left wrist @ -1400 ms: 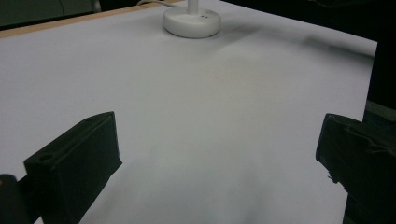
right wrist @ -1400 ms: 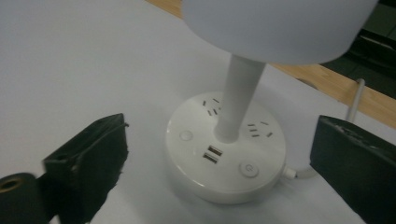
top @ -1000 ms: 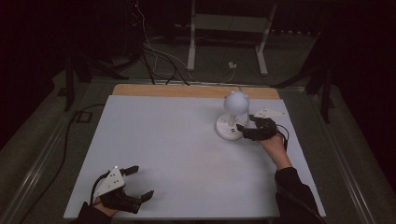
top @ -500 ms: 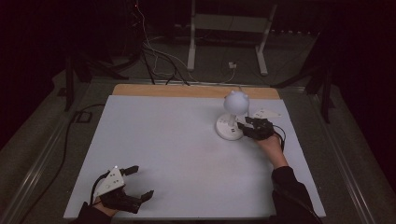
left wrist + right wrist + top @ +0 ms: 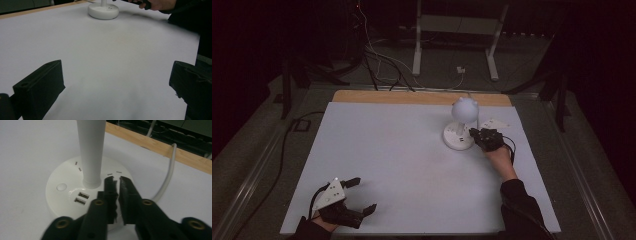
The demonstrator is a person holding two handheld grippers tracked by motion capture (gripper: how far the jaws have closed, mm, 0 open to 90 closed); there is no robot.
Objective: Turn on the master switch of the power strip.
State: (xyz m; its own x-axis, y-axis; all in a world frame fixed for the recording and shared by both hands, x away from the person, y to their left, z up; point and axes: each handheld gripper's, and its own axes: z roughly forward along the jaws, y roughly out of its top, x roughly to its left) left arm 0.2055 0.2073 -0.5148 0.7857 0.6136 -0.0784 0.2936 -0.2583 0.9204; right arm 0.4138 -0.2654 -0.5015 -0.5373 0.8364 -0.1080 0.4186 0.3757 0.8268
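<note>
The white round-based desk lamp (image 5: 459,131) stands far right on the white table (image 5: 387,150). The right gripper (image 5: 115,182), fingers nearly closed and empty, hovers over its base, apparently positioned to press. The left gripper (image 5: 357,196) rests wide open near the table's front edge.

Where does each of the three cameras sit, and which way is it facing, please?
High view: above the near edge, looking forward and down at the white tabletop; both forearms enter below.
Left gripper view: on the left gripper, low over the table, open fingers apart.
Right gripper view: on the right gripper, closed fingers over the lamp base.
All share the white round-based desk lamp.
</note>
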